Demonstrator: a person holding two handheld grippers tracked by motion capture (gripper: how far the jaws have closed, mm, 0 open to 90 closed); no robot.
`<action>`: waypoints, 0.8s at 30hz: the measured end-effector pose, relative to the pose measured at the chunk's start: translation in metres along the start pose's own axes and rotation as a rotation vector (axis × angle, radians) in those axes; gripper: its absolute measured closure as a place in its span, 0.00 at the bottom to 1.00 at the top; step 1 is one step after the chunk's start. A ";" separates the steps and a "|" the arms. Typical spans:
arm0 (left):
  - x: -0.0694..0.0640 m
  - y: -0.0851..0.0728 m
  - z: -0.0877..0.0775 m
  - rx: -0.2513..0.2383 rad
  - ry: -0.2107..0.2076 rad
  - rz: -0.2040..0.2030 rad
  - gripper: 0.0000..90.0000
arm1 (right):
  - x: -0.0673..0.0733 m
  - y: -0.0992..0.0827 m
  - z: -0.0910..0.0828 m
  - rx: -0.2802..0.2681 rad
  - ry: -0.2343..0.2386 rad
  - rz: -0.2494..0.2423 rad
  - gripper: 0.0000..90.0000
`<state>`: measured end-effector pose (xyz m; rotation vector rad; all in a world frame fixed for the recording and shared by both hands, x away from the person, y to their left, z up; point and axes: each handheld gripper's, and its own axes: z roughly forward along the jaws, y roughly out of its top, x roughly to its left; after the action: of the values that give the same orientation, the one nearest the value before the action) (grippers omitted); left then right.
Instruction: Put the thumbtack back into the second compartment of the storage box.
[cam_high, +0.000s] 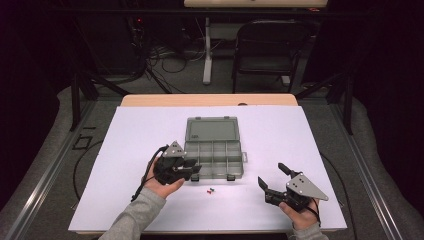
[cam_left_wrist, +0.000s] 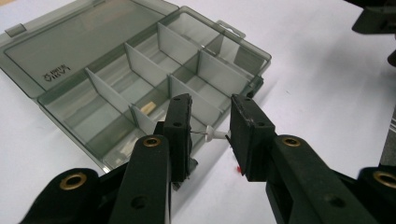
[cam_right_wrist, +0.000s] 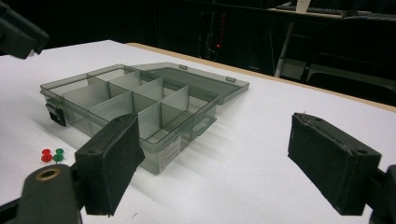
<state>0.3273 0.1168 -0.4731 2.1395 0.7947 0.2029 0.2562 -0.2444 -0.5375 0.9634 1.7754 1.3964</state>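
Left gripper (cam_left_wrist: 210, 133) pinching white pushpin (cam_left_wrist: 212, 134) above organizer box (cam_left_wrist: 116, 60), probably for dropping in; right gripper (cam_right_wrist: 215, 158) spread.

Bright overhead light whitens the pale lilac table sheet (cam_high: 150, 200), while the room beyond the claws lies near black. The smoky translucent plastic compartment box (cam_right_wrist: 140, 107) casts soft shadows toward the right claw. The nearest jaws look slightly soft, perhaps out of focus.
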 end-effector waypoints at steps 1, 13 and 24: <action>0.003 0.005 0.001 0.003 0.002 -0.008 0.77 | 0.000 0.000 0.000 0.001 0.000 0.000 0.18; 0.019 0.026 0.015 0.015 0.022 -0.036 0.76 | -0.001 0.000 0.000 0.002 -0.001 -0.001 0.18; 0.033 0.035 0.036 0.033 0.031 -0.078 0.76 | -0.001 0.000 0.000 0.003 -0.004 -0.001 0.18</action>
<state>0.3841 0.0966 -0.4738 2.1366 0.9033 0.1840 0.2568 -0.2454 -0.5375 0.9662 1.7752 1.3901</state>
